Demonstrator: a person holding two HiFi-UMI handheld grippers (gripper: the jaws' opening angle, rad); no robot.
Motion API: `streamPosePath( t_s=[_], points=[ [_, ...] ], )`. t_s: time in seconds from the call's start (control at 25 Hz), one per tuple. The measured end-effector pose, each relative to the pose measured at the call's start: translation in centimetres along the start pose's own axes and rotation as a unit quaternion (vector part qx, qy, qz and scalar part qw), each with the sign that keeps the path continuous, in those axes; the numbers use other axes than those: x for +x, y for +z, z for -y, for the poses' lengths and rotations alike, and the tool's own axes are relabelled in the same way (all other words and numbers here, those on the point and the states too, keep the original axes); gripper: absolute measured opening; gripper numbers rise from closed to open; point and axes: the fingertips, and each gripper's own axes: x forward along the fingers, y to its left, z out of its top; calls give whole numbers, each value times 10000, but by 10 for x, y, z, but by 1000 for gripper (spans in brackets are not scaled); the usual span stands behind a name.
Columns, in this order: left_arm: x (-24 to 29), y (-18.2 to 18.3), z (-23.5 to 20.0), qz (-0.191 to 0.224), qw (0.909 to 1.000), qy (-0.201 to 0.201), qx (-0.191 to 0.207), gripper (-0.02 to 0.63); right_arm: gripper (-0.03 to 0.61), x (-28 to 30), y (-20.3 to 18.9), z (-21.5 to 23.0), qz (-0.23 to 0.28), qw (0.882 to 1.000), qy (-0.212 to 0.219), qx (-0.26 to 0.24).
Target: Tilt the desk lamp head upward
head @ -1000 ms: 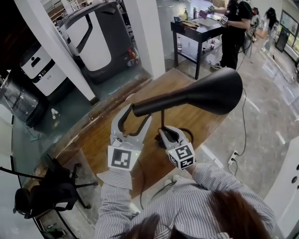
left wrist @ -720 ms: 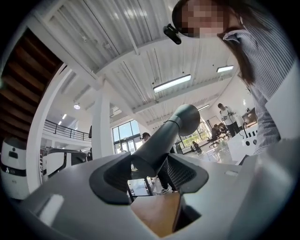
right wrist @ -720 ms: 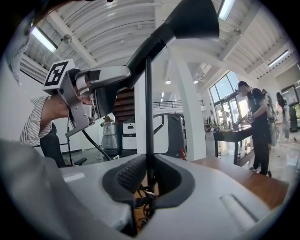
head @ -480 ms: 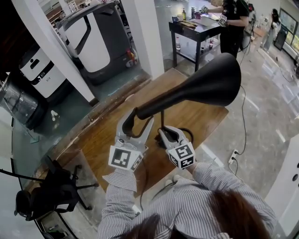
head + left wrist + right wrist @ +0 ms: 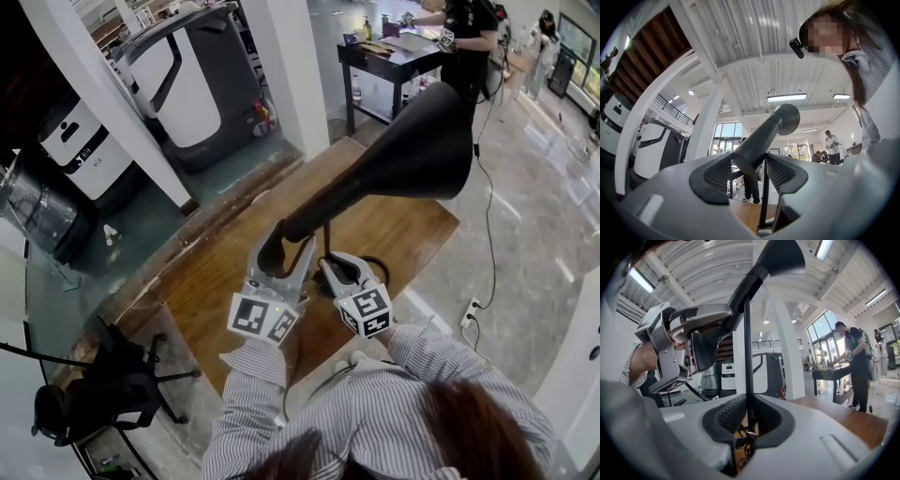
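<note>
Glossy grey floor [image 5: 525, 234] and a white square column [image 5: 295, 66] lie beyond a brown desk [image 5: 211, 272] of smooth, grained wood.

On the desk's right part stands the lamp. Its lamp head [image 5: 412, 141] is matte black and horn-shaped, a narrow tube flaring to a wide round mouth. A second ago it lay almost level; now the mouth sits higher and farther, to the far right, and the narrow tail slopes down to the near left. The stem [image 5: 326, 246], a thin black rod, stands upright as before.

The left gripper [image 5: 281, 251], grey moulded plastic with dark ribbed pads, has rolled since the earlier frame, so its marker cube [image 5: 261, 317] now sits tilted and a little farther right. Its jaws have just been closing, and the head's narrow tail lies between them, touching both pads.

The right gripper [image 5: 336, 272], of the same grey plastic, has not shifted. Its jaws are clamped on the stem low down, just above the desk. Its cube [image 5: 367, 312], white with a black square marker, faces up at the near right.
</note>
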Motion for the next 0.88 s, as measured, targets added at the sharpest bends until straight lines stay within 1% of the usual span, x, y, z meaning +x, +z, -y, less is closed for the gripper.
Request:
streamPosePath(
  t_s=[0.28, 0.56, 0.76, 0.88],
  points=[
    [-1, -2, 1, 83, 9997, 6, -244, 227, 47, -1, 0, -1, -11, 10000, -6, -17],
    [-1, 0, -2, -27, 9999, 9, -139, 233, 48, 1, 1, -2, -93, 9996, 119, -243],
    [-9, 0, -3, -123, 9992, 374, -39, 233, 49, -3, 2, -2, -116, 9988, 191, -428],
    [-17, -5, -1, -214, 9986, 477, -85, 233, 49, -12, 8, 0, -12, 9989, 177, -430]
  ],
)
